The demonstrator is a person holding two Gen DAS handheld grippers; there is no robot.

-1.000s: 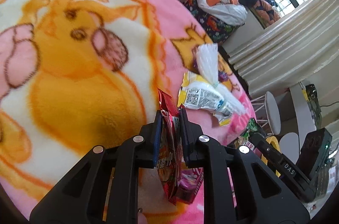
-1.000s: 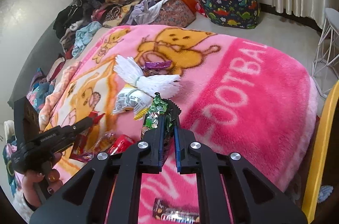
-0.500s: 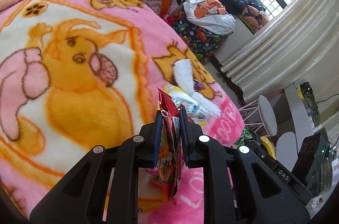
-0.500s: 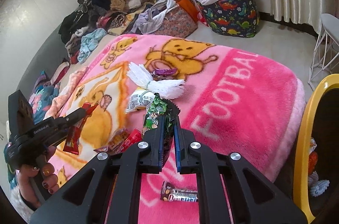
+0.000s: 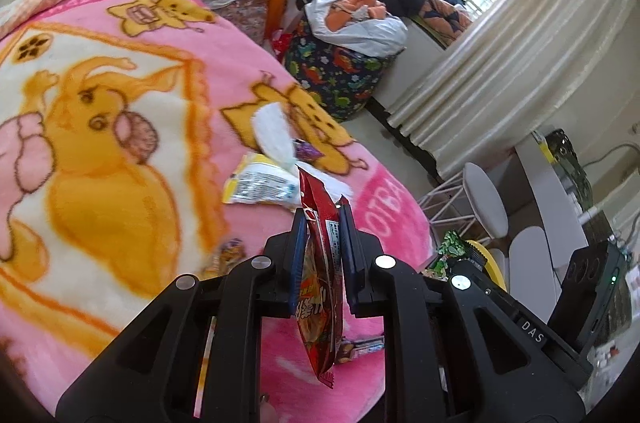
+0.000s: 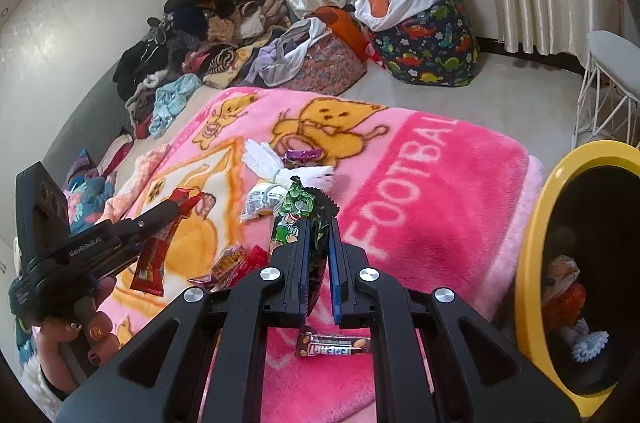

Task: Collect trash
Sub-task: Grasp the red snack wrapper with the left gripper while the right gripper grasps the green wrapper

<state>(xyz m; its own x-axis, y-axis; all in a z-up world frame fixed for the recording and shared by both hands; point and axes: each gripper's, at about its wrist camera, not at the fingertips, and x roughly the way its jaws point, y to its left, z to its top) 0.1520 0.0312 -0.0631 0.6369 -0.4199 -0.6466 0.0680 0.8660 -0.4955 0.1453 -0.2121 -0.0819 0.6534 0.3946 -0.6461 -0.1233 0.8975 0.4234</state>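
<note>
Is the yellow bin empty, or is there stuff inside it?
Not empty. The yellow bin already holds crumpled wrappers near its bottom.

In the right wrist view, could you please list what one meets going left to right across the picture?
left gripper holding the red wrapper → green wrapper in the right gripper → yellow-rimmed bin.

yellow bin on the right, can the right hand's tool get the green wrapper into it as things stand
Probably yes. The right tool is shut on the green wrapper, and the yellow bin stands beside the bed with its mouth open toward it. Nothing lies between them except the pink blanket edge.
</note>
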